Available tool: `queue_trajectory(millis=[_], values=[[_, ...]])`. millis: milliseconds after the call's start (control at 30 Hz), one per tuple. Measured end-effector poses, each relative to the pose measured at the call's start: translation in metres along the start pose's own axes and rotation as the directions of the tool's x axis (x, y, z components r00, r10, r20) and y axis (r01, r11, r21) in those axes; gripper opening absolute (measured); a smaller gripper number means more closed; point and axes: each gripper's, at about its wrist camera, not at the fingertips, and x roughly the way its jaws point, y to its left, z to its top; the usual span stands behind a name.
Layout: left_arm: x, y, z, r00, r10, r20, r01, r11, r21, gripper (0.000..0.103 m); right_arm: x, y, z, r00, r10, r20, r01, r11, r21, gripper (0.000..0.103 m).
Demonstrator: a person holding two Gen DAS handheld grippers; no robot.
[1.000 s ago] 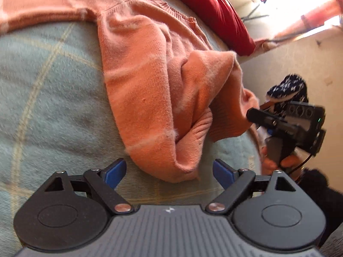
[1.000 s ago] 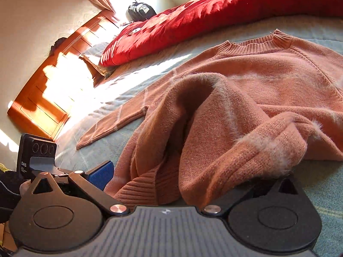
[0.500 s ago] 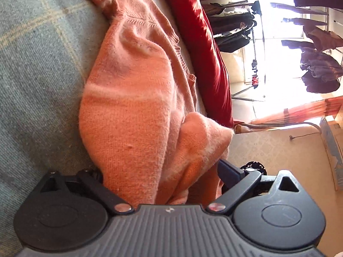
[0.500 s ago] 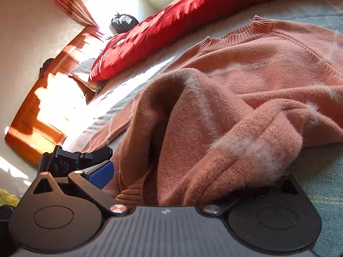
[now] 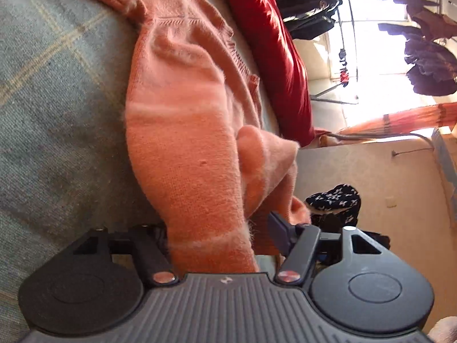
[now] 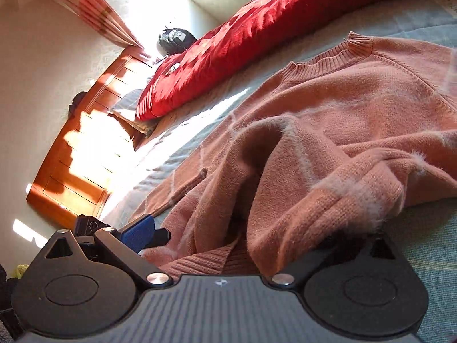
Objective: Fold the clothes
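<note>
Since a second ago, our left gripper (image 5: 220,228) has rolled and sunk onto the orange sweater (image 5: 182,131); hem now between its closing jaws, pads not yet seen pressing. Right gripper (image 6: 248,234): jaws wide, easing inward, sweater folds bunched between them. Sweater lies spread on the grey-green bedspread (image 5: 57,108), beside the red pillow (image 6: 257,31).

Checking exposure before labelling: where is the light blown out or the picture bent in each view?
Left wrist view: window at upper right overexposed, hanging clothes silhouetted, fisheye bends the edges. Right wrist view: sun glare on the wooden headboard and bedspread; the orange sweater is evenly lit.
</note>
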Motion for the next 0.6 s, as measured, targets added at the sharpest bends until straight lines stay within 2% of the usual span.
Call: queue_trajectory(millis=[67, 100, 200, 267, 300, 333, 367, 400, 467, 600], values=[[0.000, 0.007, -0.009, 0.999, 0.036, -0.011, -0.036, 0.999, 0.010, 0.055, 0.009, -0.006, -0.005, 0.999, -0.036, -0.033, 0.036, 0.999, 0.003, 0.084], [0.001, 0.009, -0.011, 0.999, 0.038, -0.009, -0.038, 0.999, 0.001, 0.053, 0.013, -0.009, -0.009, 0.997, -0.062, -0.051, 0.062, 0.998, 0.000, 0.082], [0.006, 0.018, -0.021, 0.999, 0.033, -0.005, -0.033, 0.998, -0.048, 0.053, 0.022, -0.023, -0.023, 0.988, -0.126, -0.090, 0.127, 0.992, 0.008, 0.065], [0.008, 0.020, -0.027, 0.999, 0.036, 0.011, -0.036, 0.998, -0.056, 0.053, 0.021, -0.030, -0.028, 0.986, -0.146, -0.074, 0.149, 0.988, 0.039, 0.048], [0.008, 0.019, -0.028, 0.999, 0.039, 0.022, -0.037, 0.998, -0.057, 0.051, 0.019, -0.033, -0.029, 0.987, -0.150, -0.059, 0.154, 0.986, 0.063, 0.045], [0.008, 0.016, -0.028, 0.999, 0.044, 0.032, -0.043, 0.998, -0.052, 0.050, 0.016, -0.035, -0.029, 0.987, -0.152, -0.045, 0.155, 0.984, 0.084, 0.038], [0.007, 0.012, -0.028, 0.998, 0.052, 0.042, -0.050, 0.998, -0.036, 0.047, 0.012, -0.033, -0.028, 0.988, -0.148, -0.034, 0.151, 0.984, 0.092, 0.026], [0.003, 0.008, -0.027, 0.997, 0.056, 0.048, -0.055, 0.998, -0.020, 0.044, 0.007, -0.030, -0.027, 0.990, -0.139, -0.023, 0.141, 0.986, 0.093, 0.021], [-0.006, -0.001, -0.025, 0.996, 0.060, 0.059, -0.061, 0.998, 0.015, 0.041, -0.003, -0.024, -0.026, 0.993, -0.116, -0.007, 0.117, 0.989, 0.091, 0.015], [-0.036, -0.018, -0.016, 0.994, 0.075, 0.078, -0.081, 0.994, 0.076, 0.037, -0.026, -0.005, -0.020, 0.998, -0.056, -0.031, 0.058, 0.996, 0.067, 0.014]])
